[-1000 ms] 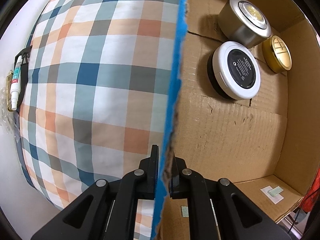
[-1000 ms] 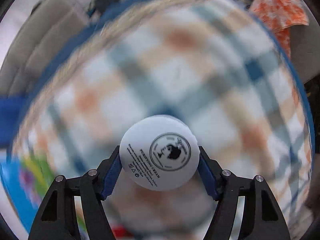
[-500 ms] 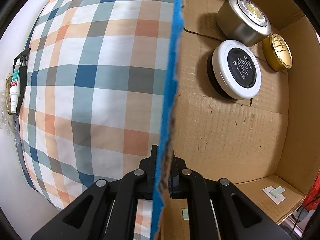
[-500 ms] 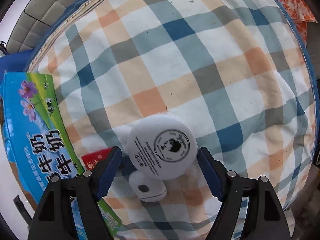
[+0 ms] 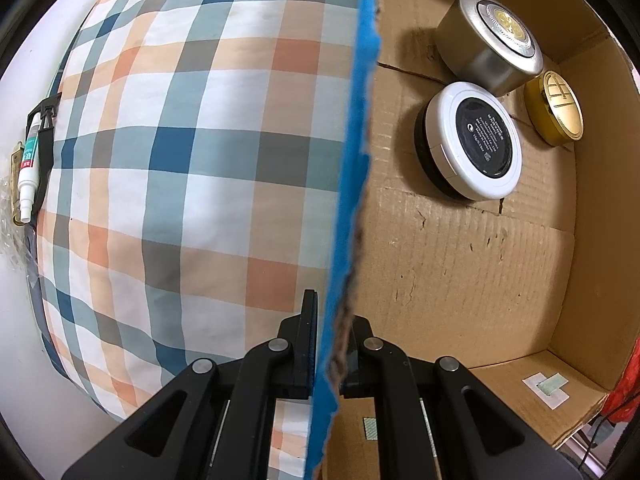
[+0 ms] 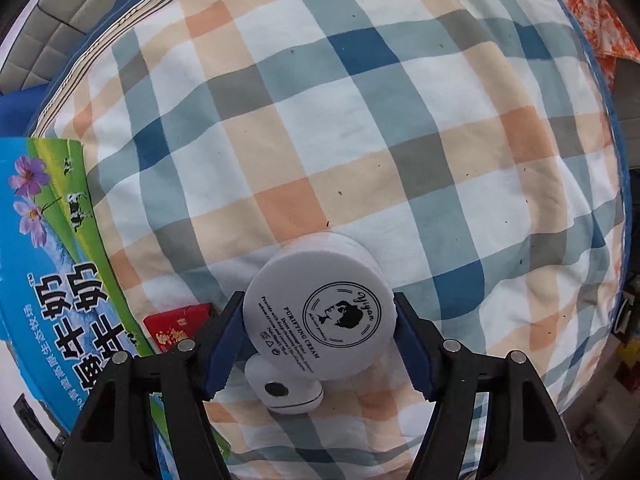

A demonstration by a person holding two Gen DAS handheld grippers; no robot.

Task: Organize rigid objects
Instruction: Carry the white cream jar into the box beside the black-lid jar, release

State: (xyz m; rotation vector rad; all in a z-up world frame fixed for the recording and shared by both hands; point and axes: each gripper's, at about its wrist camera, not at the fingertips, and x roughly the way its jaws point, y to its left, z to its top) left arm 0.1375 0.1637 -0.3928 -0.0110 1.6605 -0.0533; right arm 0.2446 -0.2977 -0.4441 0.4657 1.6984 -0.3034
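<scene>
Between the jaws of the left gripper [image 5: 326, 354] stands the blue-edged wall of a cardboard box [image 5: 460, 264], pinched from both sides with the fingers pressed against it. Ahead and to the right of those jaws, on the box floor at its far end, sit three round containers close together: a silver tin [image 5: 486, 54] farthest off, a white-rimmed compact with a black top [image 5: 474, 142] nearer, and a small gold jar [image 5: 556, 108] beside them near the right wall. Left of the jaws lies a checked bedcover [image 5: 192, 152]. The right gripper [image 6: 320, 338] has its blue pads against either side of a white cream jar [image 6: 320, 314], which rests on the bedcover; whether they grip it I cannot tell. Just below the jar lies a small white case [image 6: 286, 390], and left of the jaws a red card [image 6: 176, 326] beside a blue milk carton [image 6: 48, 280].
</scene>
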